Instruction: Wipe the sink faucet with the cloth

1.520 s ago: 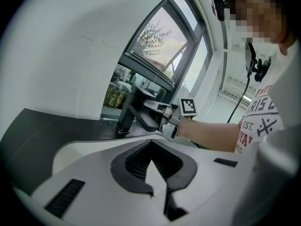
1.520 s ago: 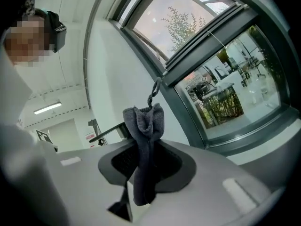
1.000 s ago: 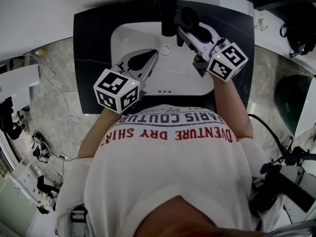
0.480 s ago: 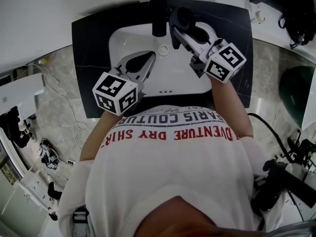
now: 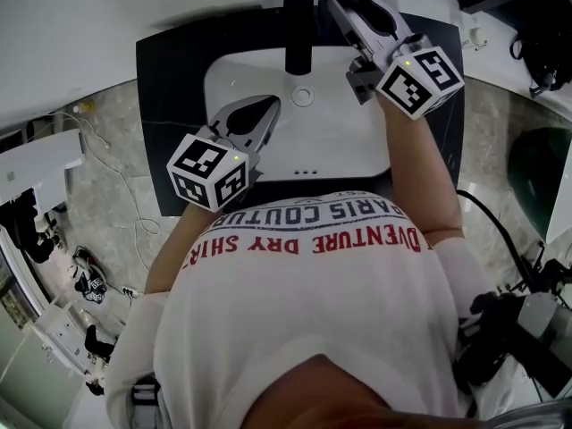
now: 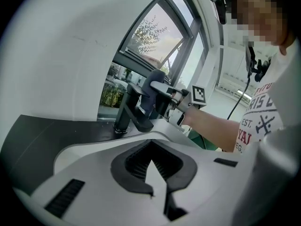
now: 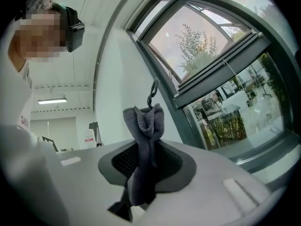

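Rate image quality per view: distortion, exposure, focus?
Head view: heavy fisheye, the counter edges bow; even light, faucet sharp. Left gripper view: black vignette corners; the bright window backlights the faucet into a dark shape. Right gripper view: vignetted too, window sky pale and washed, cloth in focus.

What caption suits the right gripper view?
Right gripper shut on a grey cloth, with a window beyond.
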Motion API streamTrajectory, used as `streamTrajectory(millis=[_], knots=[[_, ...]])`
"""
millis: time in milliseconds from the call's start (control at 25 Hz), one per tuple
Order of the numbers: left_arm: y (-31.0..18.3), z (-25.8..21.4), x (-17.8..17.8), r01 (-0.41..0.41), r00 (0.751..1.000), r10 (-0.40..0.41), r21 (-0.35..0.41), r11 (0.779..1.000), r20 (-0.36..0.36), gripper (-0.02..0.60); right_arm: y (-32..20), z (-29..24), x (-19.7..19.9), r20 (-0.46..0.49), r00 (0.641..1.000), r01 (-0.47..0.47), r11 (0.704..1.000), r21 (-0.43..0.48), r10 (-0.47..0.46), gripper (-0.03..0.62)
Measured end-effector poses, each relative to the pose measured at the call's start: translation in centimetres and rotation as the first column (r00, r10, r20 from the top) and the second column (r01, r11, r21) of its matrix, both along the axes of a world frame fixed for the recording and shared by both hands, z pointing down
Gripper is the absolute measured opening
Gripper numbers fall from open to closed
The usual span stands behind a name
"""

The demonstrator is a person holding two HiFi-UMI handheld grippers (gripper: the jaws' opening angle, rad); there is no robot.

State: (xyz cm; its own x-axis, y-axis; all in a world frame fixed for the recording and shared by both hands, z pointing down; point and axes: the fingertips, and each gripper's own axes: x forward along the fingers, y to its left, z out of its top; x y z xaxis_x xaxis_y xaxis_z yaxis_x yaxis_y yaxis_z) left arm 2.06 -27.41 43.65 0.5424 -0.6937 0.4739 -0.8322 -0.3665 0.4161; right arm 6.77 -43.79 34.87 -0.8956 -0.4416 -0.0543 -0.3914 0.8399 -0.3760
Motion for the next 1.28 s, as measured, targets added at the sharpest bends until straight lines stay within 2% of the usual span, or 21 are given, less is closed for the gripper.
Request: streamTrajectory(millis=[440,680,920,1280], knots=[[0.2,0.7,-0.4,0.009,1.0,-0.009,-0.015,1.0,0.002,0.0,-0.5,2.9,-0.6,-0.025,1.0,-0.01,0.999,-0.052,0.009,0.077],[0.3,1.1,0.3,-0.003,1.0,0.003,-0.029,1.0,-0.01,0.0,-1.1,5.6,-0.9,-0.03,0.999,-0.013,0.992,-0.126,0.009,0.075],[0.5,1.8,0.0,-0.005,1.0,0.004,-0.047,0.999,-0.015,0.0,-1.3,10.2,-1.4,-0.094,0.996,-0.025,0.971,-0.236,0.003,0.075],[0.3,1.4,-0.4,-0.004,1.0,0.004,-0.047,0.999,-0.012,0.0,-1.4,13.2,-1.7,-0.199,0.98,-0.088,0.948,-0.307,0.027,0.075]])
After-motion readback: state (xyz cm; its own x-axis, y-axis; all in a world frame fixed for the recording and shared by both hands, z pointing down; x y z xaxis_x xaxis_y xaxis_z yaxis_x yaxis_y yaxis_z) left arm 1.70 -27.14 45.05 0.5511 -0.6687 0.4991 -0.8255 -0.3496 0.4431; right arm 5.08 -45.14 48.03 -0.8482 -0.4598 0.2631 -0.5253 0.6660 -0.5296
